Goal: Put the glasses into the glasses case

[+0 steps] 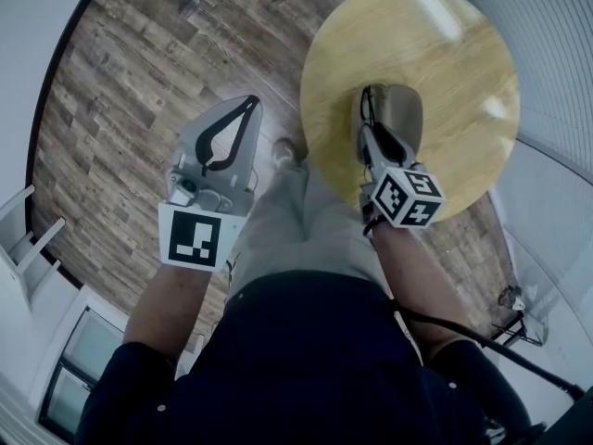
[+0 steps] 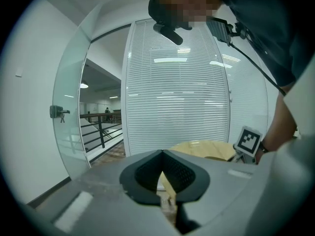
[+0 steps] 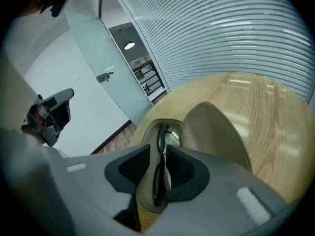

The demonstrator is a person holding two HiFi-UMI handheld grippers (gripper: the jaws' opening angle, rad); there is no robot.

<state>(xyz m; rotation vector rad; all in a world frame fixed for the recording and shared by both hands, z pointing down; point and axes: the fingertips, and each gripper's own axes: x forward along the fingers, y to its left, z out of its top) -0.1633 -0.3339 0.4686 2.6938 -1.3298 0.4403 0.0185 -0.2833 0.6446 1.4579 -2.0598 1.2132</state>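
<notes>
An open beige glasses case (image 3: 216, 132) lies on the round wooden table (image 3: 268, 107), its lid raised to the right. Dark-framed glasses (image 3: 161, 166) rest folded and edge-on in the case's tray. My right gripper (image 3: 160, 173) is over the tray with its jaws on either side of the glasses, open, the left pad clearly apart from the frame. In the head view the right gripper (image 1: 371, 95) reaches to the case (image 1: 405, 109) at the near part of the table (image 1: 445, 54). My left gripper (image 1: 248, 102) hangs off the table over the floor, shut and empty; its tips (image 2: 162, 154) meet.
The table's near edge is just under the case. Wood-plank floor (image 1: 139, 82) lies to the left. A curved wall of white blinds (image 2: 177, 87) and a glass door (image 2: 66, 117) with a handle stand beyond. A white chair (image 1: 23, 239) is at the far left.
</notes>
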